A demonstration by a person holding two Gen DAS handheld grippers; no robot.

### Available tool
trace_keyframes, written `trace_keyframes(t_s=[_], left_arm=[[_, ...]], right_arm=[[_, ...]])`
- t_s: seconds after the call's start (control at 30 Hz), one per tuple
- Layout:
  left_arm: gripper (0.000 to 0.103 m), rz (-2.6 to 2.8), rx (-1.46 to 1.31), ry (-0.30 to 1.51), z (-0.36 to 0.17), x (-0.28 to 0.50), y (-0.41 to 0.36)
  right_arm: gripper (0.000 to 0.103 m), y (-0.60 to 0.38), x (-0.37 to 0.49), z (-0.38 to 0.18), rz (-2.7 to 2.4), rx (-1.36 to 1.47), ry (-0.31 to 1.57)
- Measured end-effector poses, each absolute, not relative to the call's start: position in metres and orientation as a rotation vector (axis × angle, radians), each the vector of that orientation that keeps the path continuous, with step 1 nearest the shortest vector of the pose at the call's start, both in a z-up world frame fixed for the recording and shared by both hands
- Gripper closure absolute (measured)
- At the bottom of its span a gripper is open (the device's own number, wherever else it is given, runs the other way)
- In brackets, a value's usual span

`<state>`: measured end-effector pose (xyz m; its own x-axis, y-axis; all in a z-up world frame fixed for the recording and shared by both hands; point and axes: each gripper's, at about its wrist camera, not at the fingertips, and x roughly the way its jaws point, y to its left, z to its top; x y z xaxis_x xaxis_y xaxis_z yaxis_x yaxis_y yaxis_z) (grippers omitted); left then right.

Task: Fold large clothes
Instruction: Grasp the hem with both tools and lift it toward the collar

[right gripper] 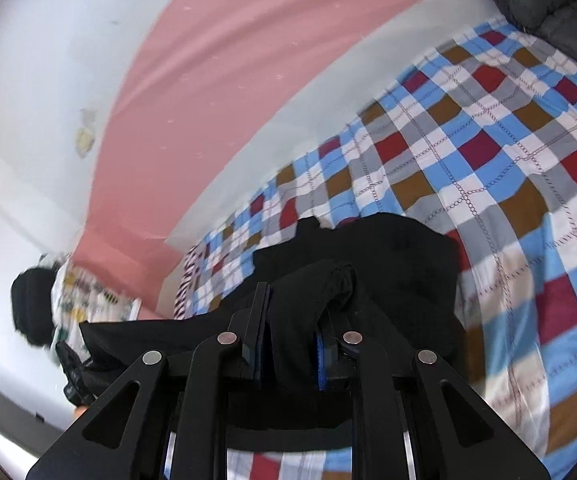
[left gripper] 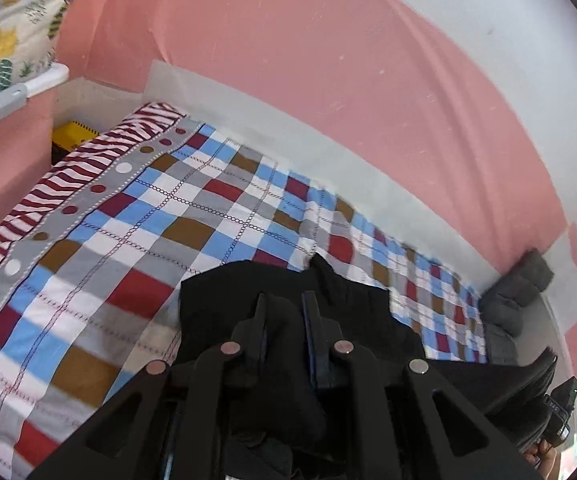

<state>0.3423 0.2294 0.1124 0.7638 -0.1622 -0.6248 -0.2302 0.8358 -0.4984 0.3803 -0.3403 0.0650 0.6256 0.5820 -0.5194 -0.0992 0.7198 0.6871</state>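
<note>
A black garment [left gripper: 224,300] lies bunched on the checked bedsheet [left gripper: 136,216]. My left gripper [left gripper: 284,300] is shut on a thick fold of it, with black cloth filling the gap between the fingers. In the right wrist view the same black garment [right gripper: 404,256] rests on the bedsheet [right gripper: 508,168], and my right gripper [right gripper: 294,280] is shut on another bunched fold that bulges up between its fingers. The cloth stretches between both grippers. The other gripper shows at each view's edge, in the left wrist view [left gripper: 556,404] and in the right wrist view [right gripper: 76,376].
A pink and white wall [left gripper: 328,60] runs along the far side of the bed. A dark grey padded item [left gripper: 516,292] lies at the bed's far corner. A cactus-print pillow [left gripper: 12,32] sits on a white rail at upper left. A yellow box [left gripper: 70,136] lies beside the bed.
</note>
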Motion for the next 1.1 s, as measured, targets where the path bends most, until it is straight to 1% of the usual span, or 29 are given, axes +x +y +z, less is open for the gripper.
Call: trace_keyframes(t_s=[0.2,0.33,0.47,0.5,0.57,0.63,0.67,0.7,0.73,0.77,0.8,0.83,0.9,0.97,1.03,1.1], left_arm=[[0.088,0.094,-0.553,0.801,0.069,0.421,0.227],[0.087,0.138,-0.531,0.885,0.023,0.467,0.226],[0.085,0.169,-0.516,0.948,-0.022,0.494,0.223],[0.081,0.168,-0.513,0.954,-0.029,0.497,0.222],[0.078,0.163,-0.512,0.955,-0.037,0.502,0.222],[0.071,0.134,-0.545,0.947,-0.04,0.503,0.226],[0.063,0.104,-0.583,0.936,-0.039,0.501,0.23],[0.055,0.08,-0.621,0.92,-0.036,0.498,0.236],[0.051,0.068,-0.655,0.895,-0.031,0.494,0.243],[0.042,0.068,-0.679,0.865,-0.024,0.49,0.25],[0.036,0.072,-0.698,0.825,-0.015,0.482,0.259],[0.034,0.074,-0.712,0.789,-0.005,0.475,0.266],[0.025,0.081,-0.728,0.724,0.013,0.461,0.278],[0.021,0.103,-0.688,0.715,0.022,0.454,0.28],[0.02,0.099,-0.63,0.754,0.019,0.457,0.275],[0.02,0.084,-0.58,0.833,0.004,0.468,0.263]], right_arm=[[0.084,-0.331,0.457,0.027,0.361,0.691,0.905],[0.082,-0.325,0.5,-0.013,0.303,0.697,1.0],[0.078,-0.324,0.527,-0.054,0.271,0.743,1.068],[0.077,-0.325,0.531,-0.059,0.269,0.76,1.075],[0.073,-0.329,0.537,-0.071,0.275,0.801,1.089],[0.067,-0.332,0.538,-0.075,0.294,0.833,1.084],[0.065,-0.334,0.538,-0.074,0.303,0.846,1.074],[0.058,-0.336,0.535,-0.071,0.317,0.86,1.059],[0.047,-0.34,0.531,-0.063,0.343,0.878,1.034],[0.041,-0.343,0.528,-0.055,0.371,0.892,1.001],[0.032,-0.348,0.524,-0.043,0.392,0.895,0.959],[0.029,-0.352,0.519,-0.032,0.391,0.877,0.92],[0.028,-0.358,0.509,-0.011,0.366,0.793,0.846],[0.028,-0.354,0.506,-0.003,0.344,0.706,0.838],[0.028,-0.343,0.508,-0.007,0.33,0.607,0.879],[0.028,-0.328,0.513,-0.016,0.312,0.508,0.931]])
